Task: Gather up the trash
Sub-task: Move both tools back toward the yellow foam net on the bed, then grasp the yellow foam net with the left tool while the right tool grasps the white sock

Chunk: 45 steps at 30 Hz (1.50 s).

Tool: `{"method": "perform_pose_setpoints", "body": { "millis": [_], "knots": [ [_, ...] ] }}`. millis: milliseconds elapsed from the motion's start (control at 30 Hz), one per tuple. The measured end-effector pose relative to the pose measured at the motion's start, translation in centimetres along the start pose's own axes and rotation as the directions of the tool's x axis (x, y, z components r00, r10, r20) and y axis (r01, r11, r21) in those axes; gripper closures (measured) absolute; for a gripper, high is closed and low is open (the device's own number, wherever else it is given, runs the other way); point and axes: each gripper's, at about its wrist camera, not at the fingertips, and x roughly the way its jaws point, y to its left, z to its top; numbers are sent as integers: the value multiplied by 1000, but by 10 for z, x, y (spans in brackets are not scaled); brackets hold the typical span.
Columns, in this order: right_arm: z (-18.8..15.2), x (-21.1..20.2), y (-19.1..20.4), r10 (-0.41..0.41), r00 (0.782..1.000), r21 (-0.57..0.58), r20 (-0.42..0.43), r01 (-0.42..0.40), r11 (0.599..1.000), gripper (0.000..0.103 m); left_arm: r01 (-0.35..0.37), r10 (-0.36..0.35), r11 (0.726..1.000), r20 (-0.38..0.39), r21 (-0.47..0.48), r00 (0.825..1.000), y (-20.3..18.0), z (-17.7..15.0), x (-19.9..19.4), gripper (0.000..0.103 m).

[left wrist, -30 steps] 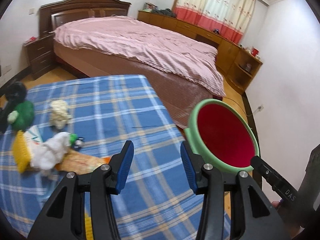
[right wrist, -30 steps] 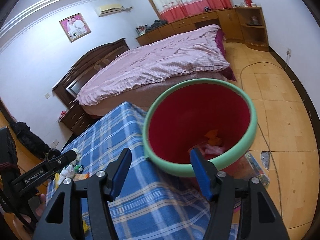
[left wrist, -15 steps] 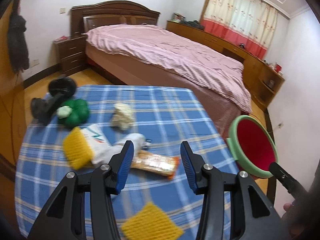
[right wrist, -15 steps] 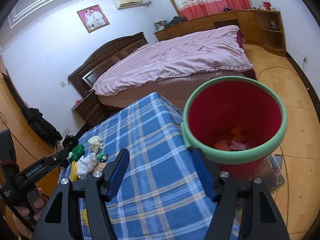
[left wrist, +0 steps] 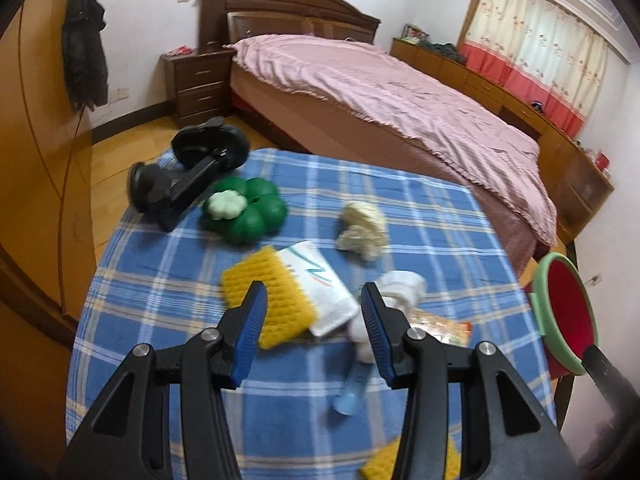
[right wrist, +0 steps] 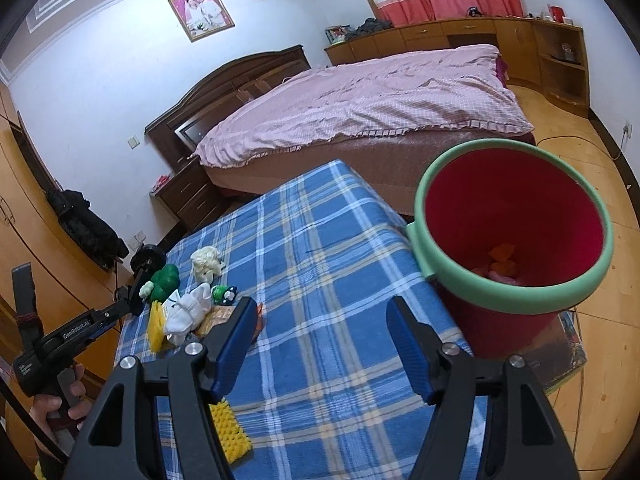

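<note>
Trash lies on the blue plaid table [left wrist: 168,280]: a yellow foam net [left wrist: 268,300], a white packet [left wrist: 320,284], crumpled white tissue [left wrist: 400,284], an orange wrapper [left wrist: 444,326], a crumpled paper ball [left wrist: 362,230] and a blue tube [left wrist: 352,392]. My left gripper [left wrist: 314,328] is open and empty, just above the foam net and packet. My right gripper [right wrist: 320,340] is open and empty over the table [right wrist: 320,240], left of the red bin with a green rim [right wrist: 516,224], which holds some trash. The bin also shows in the left wrist view [left wrist: 568,312].
A green flower-shaped toy [left wrist: 246,210] and a black stand [left wrist: 192,176] sit at the table's far left. Another yellow foam net [right wrist: 230,428] lies near the front edge. A bed with a pink cover [left wrist: 400,92] stands behind the table, a nightstand [left wrist: 200,80] beside it.
My left gripper has swung left from the bin and come down over the pile of trash. My right gripper has pulled back a little from the bin. Both stay open.
</note>
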Motion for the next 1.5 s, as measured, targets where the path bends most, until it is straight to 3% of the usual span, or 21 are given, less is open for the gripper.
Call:
{"method": "perform_pose_setpoints", "body": {
  "millis": [133, 200, 500, 700, 933, 1133, 1300, 1500],
  "knots": [
    [-2, 9, 7, -8, 1000, -10, -17, 8, 1000, 33, -20, 19, 1000, -29, -21, 999, 14, 1, 18, 54],
    [-3, 14, 10, -15, 1000, -12, -27, 15, 1000, 33, -31, 29, 999, -46, -30, 999, 19, 1, 30, 47],
    [-2, 36, 13, -49, 996, -22, -69, 48, 999, 33, -47, 35, 995, -127, -90, 991, 37, -2, 74, 46],
    [0, 48, 15, -58, 994, -32, -88, 55, 998, 33, -29, 12, 990, -120, -139, 993, 47, -4, 82, 37],
    [-2, 59, 22, -51, 993, -45, -110, 46, 998, 33, 0, -23, 982, -121, -187, 992, 54, -7, 82, 36],
    [-4, 62, 27, -44, 992, -60, -118, 37, 997, 33, 54, -77, 974, -100, -220, 992, 54, -9, 78, 58],
    [-4, 62, 27, -42, 992, -61, -116, 35, 998, 33, 83, -104, 968, -78, -237, 992, 54, -9, 70, 84],
    [-5, 65, 39, -23, 992, -91, -128, 12, 996, 33, 117, -136, 961, -59, -252, 989, 60, -11, 60, 94]
  ]
}}
